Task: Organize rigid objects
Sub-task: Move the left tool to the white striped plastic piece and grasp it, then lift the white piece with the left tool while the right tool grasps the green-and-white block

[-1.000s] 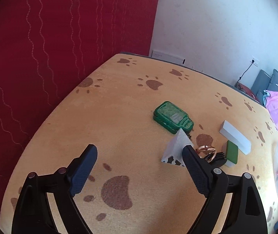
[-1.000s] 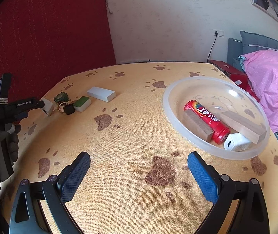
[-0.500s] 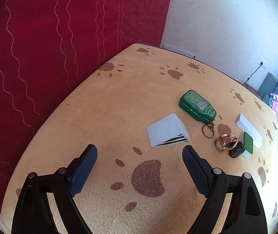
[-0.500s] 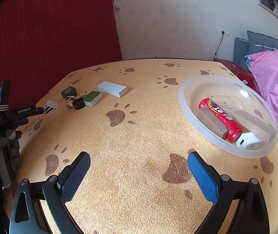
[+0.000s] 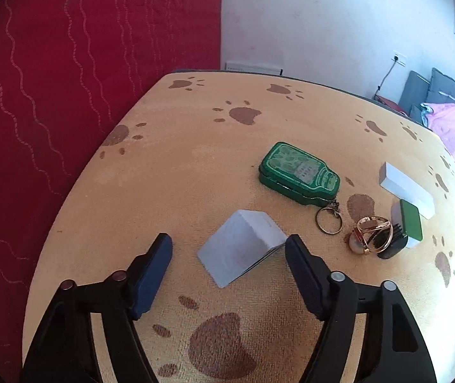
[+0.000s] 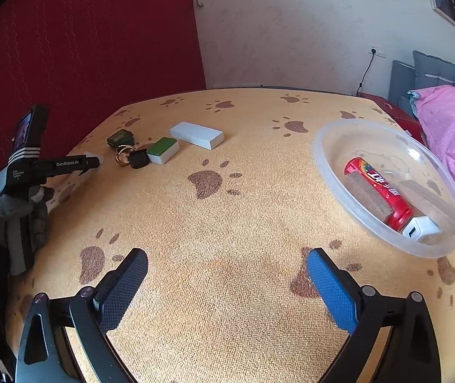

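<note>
A white wedge-shaped box (image 5: 240,249) lies on the paw-print cloth between the fingers of my left gripper (image 5: 228,241). Its jaws are closing; the right finger (image 5: 300,265) is almost at the box's corner, while the left finger (image 5: 154,265) stands apart. Beyond lie a green tin on a key ring (image 5: 297,174), a gold ring with a pearl (image 5: 369,234), a green-and-white tile (image 5: 411,220) and a white block (image 5: 406,188). My right gripper (image 6: 226,255) hovers open over bare cloth. From there the left gripper (image 6: 94,161) shows at far left.
A clear plastic bowl (image 6: 318,156) at the right holds a red can (image 6: 377,188), two wooden blocks and a white charger (image 6: 419,228). A gloved hand (image 6: 13,210) holds the left gripper. A red curtain hangs behind the table's left edge; pink bedding lies at far right.
My left gripper has moved up to the white box, which now lies between its fingers, and the jaws have narrowed. The right gripper has stayed open over the cloth.
</note>
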`<state>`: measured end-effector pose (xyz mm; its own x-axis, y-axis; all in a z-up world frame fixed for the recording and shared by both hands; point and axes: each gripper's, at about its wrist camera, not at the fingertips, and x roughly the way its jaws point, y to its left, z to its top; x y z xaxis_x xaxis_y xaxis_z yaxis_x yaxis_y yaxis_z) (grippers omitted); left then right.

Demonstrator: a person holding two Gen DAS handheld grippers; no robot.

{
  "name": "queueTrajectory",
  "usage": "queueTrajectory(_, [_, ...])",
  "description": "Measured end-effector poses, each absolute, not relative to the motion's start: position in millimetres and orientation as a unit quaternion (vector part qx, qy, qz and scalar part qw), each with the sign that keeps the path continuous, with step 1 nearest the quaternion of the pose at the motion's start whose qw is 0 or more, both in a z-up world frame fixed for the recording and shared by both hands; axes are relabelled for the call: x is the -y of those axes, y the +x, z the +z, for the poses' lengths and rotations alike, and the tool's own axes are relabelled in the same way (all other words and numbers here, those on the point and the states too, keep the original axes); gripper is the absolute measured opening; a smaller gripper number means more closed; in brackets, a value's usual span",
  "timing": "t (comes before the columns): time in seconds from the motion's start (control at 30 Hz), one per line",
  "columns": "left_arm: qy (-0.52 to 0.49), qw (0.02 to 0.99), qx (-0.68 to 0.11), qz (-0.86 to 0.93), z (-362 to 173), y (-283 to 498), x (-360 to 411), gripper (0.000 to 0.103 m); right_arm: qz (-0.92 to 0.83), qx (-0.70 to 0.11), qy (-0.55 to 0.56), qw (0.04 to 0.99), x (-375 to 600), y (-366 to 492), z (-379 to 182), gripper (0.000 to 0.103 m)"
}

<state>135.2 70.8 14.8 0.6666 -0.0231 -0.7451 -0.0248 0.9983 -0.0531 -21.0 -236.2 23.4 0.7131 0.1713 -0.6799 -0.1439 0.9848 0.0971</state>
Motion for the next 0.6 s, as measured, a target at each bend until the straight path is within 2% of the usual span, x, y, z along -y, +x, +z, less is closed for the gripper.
queueTrajectory(0.07, [-0.023, 0.913, -0.408, -0.012, 15.0, 137.7, -68.6, 0.056, 0.088, -0.37, 0.014, 0.925, 232.0, -21.3, 23.7, 0.102])
queueTrajectory(0.2, [-0.018, 0.915, -0.404, -0.02, 16.0, 135.7, -65.8, 0.053, 0.09, -0.372, 0.008, 0.924, 225.8, -20.7, 23.1, 0.102])
queueTrajectory(0.27, [-0.019, 0.915, -0.402, -0.022, 17.6, 132.6, -65.2, 0.038, 0.092, -0.376, 0.009, 0.922, 223.9, -18.1, 22.3, 0.102])
queueTrajectory(0.3, [-0.023, 0.916, -0.401, -0.022, 18.5, 130.7, -65.4, 0.036, 0.094, -0.379, 0.012, 0.921, 223.1, -16.0, 22.1, 0.102])
queueTrajectory(0.6, [-0.049, 0.925, -0.376, -0.024, 24.1, 109.8, -66.1, 0.033, 0.11, -0.385, 0.014, 0.916, 199.1, 18.9, 28.2, 0.102])
